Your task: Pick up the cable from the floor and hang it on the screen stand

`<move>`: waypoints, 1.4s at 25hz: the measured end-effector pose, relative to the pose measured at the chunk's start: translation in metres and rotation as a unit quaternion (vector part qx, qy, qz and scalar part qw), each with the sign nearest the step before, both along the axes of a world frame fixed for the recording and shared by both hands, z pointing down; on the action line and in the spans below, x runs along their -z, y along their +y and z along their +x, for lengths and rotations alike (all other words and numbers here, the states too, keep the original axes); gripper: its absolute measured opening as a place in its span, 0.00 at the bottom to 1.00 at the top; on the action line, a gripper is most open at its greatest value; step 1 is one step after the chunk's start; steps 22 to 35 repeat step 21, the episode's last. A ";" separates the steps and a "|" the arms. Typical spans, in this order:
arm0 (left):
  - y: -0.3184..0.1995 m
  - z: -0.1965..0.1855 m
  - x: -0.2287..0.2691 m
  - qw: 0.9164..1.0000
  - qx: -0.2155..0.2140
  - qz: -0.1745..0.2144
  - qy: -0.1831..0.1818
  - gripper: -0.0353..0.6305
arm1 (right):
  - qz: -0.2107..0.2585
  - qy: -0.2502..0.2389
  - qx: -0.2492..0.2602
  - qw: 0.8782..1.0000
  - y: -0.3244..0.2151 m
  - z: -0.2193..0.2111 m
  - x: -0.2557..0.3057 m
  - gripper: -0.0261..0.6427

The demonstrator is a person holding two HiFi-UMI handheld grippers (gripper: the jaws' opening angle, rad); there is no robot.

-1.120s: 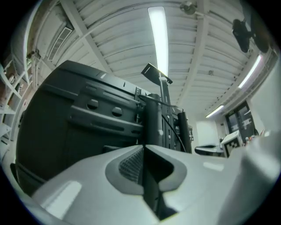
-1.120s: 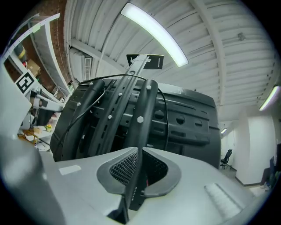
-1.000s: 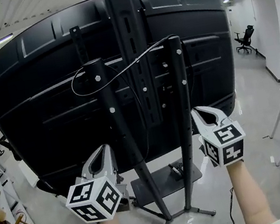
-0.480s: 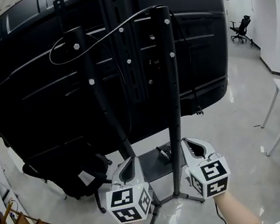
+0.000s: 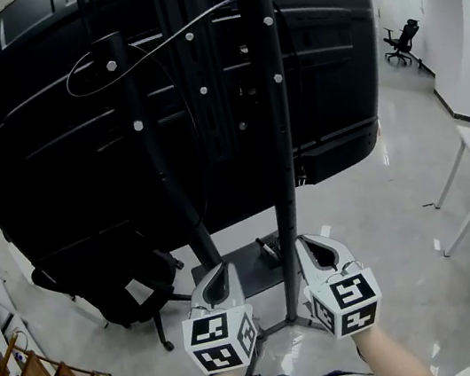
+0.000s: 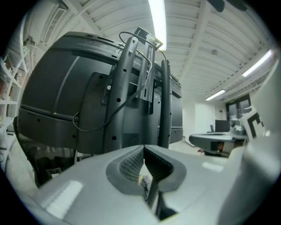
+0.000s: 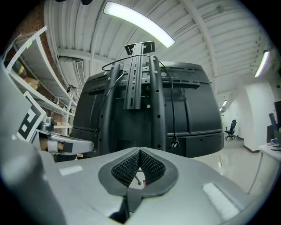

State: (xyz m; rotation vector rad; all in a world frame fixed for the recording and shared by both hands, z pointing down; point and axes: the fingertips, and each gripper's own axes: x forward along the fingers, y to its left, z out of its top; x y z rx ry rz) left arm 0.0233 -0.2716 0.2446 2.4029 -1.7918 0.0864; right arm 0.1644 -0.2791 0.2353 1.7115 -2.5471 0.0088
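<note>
High on the screen stand (image 5: 274,130), the cable (image 5: 156,48) lies draped across both post tops, running left to right, well above the tools; its plug end hangs nearer the right tool (image 5: 310,243); that and the left tool (image 5: 221,269) sit low by the base, jaws together, empty.

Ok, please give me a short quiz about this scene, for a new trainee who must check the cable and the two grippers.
1. Where does the cable hang now?
2. True or false: the left gripper and the right gripper are both open.
3. What is parked beneath the screen? A) office chair B) ladder C) bucket
Key: 1. Draped over the top of the screen stand. 2. False: both are shut and empty. 3. A.
</note>
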 end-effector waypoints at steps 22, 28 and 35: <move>-0.003 0.000 -0.005 1.000 -0.004 -0.018 0.014 0.06 | -0.006 0.003 0.013 1.000 0.003 -0.009 -0.005 0.04; -0.003 0.000 -0.005 1.000 -0.004 -0.018 0.014 0.06 | -0.006 0.003 0.013 1.000 0.003 -0.009 -0.005 0.04; -0.003 0.000 -0.005 1.000 -0.004 -0.018 0.014 0.06 | -0.006 0.003 0.013 1.000 0.003 -0.009 -0.005 0.04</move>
